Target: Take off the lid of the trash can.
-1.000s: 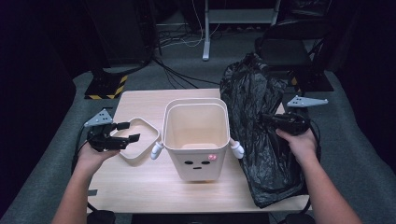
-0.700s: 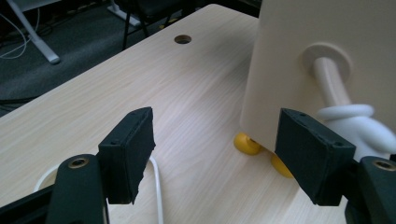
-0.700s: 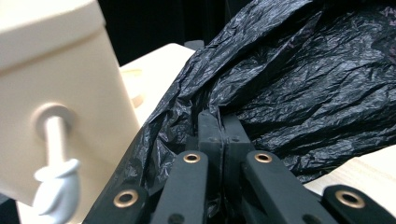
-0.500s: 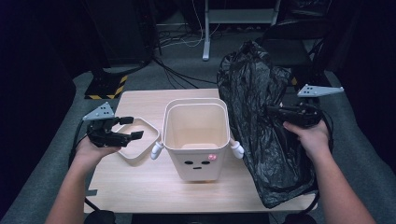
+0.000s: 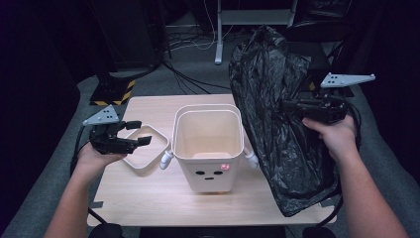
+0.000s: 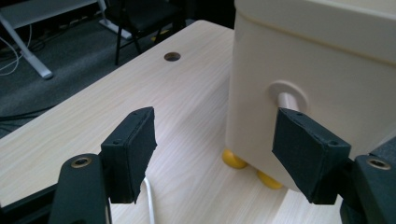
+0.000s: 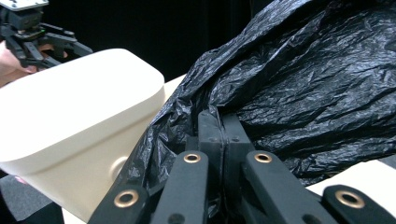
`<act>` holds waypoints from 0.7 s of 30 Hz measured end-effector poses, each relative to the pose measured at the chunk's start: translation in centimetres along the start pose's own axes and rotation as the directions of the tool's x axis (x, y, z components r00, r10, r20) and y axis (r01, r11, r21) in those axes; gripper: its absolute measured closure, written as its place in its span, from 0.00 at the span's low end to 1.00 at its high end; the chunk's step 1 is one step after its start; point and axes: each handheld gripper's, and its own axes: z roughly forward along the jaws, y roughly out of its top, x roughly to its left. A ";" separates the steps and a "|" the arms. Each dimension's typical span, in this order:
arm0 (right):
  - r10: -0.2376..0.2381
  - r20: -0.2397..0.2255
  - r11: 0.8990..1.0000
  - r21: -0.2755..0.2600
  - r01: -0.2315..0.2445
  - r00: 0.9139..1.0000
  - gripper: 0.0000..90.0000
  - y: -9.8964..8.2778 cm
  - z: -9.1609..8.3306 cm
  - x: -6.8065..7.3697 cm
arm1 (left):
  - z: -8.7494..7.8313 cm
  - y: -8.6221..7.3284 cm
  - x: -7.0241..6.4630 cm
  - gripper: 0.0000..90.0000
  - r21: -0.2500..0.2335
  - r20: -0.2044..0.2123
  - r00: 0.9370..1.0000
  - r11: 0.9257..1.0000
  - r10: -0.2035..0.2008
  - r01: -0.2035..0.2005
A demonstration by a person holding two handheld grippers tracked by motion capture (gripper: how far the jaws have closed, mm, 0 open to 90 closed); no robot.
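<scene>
Bag [image 5: 277,114], black plastic, pinched in clamped right gripper [image 5: 289,105] at frame right, hanging beside cream bin [image 5: 208,148] in centre; left gripper [image 5: 141,133] at left w/ jaws apart, empty

A light wood-grain counter [image 5: 148,196] stands over grey carpeted floor [image 5: 49,198]. On it rest a cream bin [image 5: 208,148] with a small face on its front, raised on yellow feet [image 6: 233,159], and, just beside it to the left, a cream square rim [image 5: 146,148]. A black plastic bag [image 5: 292,163] touches the counter's right edge. 1 round cable hole [image 6: 172,56] marks the far side.
</scene>
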 end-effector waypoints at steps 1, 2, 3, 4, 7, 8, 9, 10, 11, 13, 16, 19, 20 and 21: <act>-0.015 -0.008 1.000 0.000 0.015 1.000 1.00 0.7 -0.1 0.4 | -0.2 0.2 -0.1 0.33 -0.003 0.006 1.000 1.000 0.002 -0.002; -0.021 -0.013 1.000 0.000 0.021 1.000 1.00 1.1 -0.2 0.6 | -0.2 0.2 -0.1 0.33 -0.003 0.006 1.000 1.000 0.002 -0.002; -0.021 -0.013 1.000 0.000 0.021 1.000 1.00 1.1 -0.2 0.6 | -0.2 0.3 -0.1 0.33 -0.004 0.005 1.000 1.000 0.005 -0.005; -0.026 -0.025 1.000 -0.006 0.026 0.999 1.00 1.7 -0.3 0.9 | -0.2 0.4 -0.2 0.33 -0.004 0.004 1.000 1.000 0.006 -0.006; -0.026 -0.042 1.000 -0.012 0.026 0.999 1.00 2.4 -0.5 1.3 | -0.2 0.6 -0.5 0.34 -0.003 0.003 1.000 1.000 0.015 -0.015; -0.033 -0.046 0.999 -0.019 0.032 0.998 1.00 2.7 -0.5 1.3 | -0.1 0.6 -0.5 0.34 -0.001 0.007 1.000 1.000 0.016 -0.016; -0.034 -0.056 0.999 -0.025 0.032 0.998 1.00 3.4 -0.7 1.5 | -0.1 0.8 -0.6 0.34 -0.002 0.006 1.000 1.000 0.019 -0.019; -0.038 -0.057 0.999 -0.028 0.036 0.998 1.00 3.7 -0.9 1.6 | -0.1 0.9 -0.6 0.34 -0.002 0.008 1.000 1.000 0.019 -0.019; -0.040 -0.060 0.999 -0.033 0.038 0.997 1.00 4.0 -1.0 1.6 | -0.1 0.9 -0.6 0.34 -0.002 0.008 1.000 1.000 0.019 -0.019; -0.040 -0.067 0.999 -0.040 0.037 0.997 1.00 4.4 -1.2 1.7 | 0.0 1.0 -0.7 0.34 -0.002 0.014 1.000 1.000 0.022 -0.022; -0.051 -0.058 0.997 -0.055 0.047 0.997 1.00 5.4 -2.1 2.0 | 0.4 1.1 -0.7 0.34 -0.002 0.019 1.000 1.000 0.021 -0.021; -0.056 -0.057 0.996 -0.067 0.053 0.997 1.00 5.7 -2.5 2.1 | 0.6 1.1 -0.7 0.34 -0.004 0.022 1.000 1.000 0.020 -0.019; -0.056 -0.056 0.996 -0.070 0.052 0.997 1.00 5.9 -2.8 2.2 | 0.7 1.1 -0.7 0.33 -0.003 0.022 1.000 1.000 0.018 -0.018; -0.056 -0.056 0.996 -0.070 0.052 0.997 1.00 5.9 -2.8 2.2 | 0.7 1.1 -0.7 0.33 0.000 0.023 1.000 1.000 0.020 -0.020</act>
